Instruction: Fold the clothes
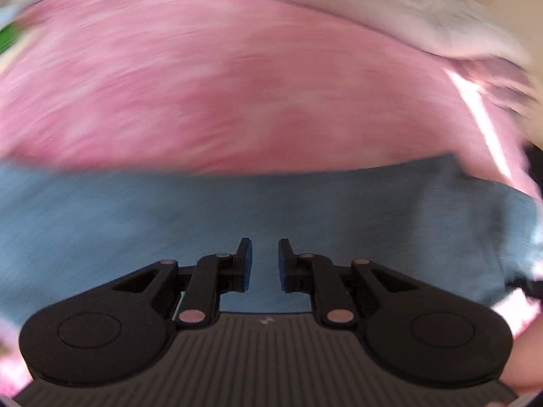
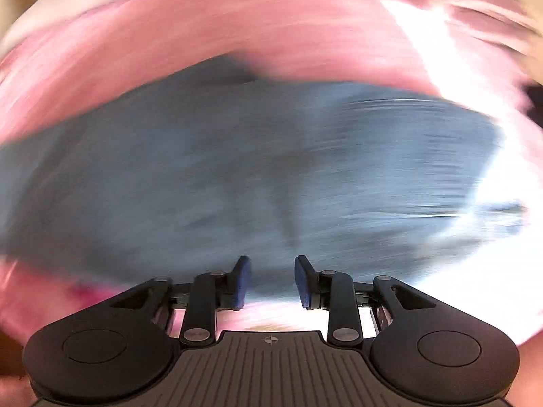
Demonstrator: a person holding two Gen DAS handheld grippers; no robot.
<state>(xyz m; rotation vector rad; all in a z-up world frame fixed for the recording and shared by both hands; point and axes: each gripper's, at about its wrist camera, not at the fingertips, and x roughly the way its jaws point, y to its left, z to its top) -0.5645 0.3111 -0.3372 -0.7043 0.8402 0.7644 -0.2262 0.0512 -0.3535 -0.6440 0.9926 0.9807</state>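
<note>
Both views heavily motion-blurred. Blue-grey garment (image 2: 258, 156) lies spread on a pink cover (image 1: 237, 84), filling the middle of the right wrist view and the lower half of the left wrist view. Its long axis runs side to side across both pictures; which end is collar or hem can't be told through the blur. Far edge of the garment is a fairly straight line against the pink in the left view, more rounded and uneven in the right view. No readable brand, label or writing on the cloth.

Left gripper (image 1: 264, 261): fingers apart by a narrow gap, nothing between them, blue cloth below. Right gripper (image 2: 269, 281): fingers apart, wider gap, empty, over the garment's near edge.

Bare pink cover all round the garment; a bright light streak (image 2: 451, 78) crosses the right side. A pale cloth (image 1: 305, 3) lies beyond the pink.
</note>
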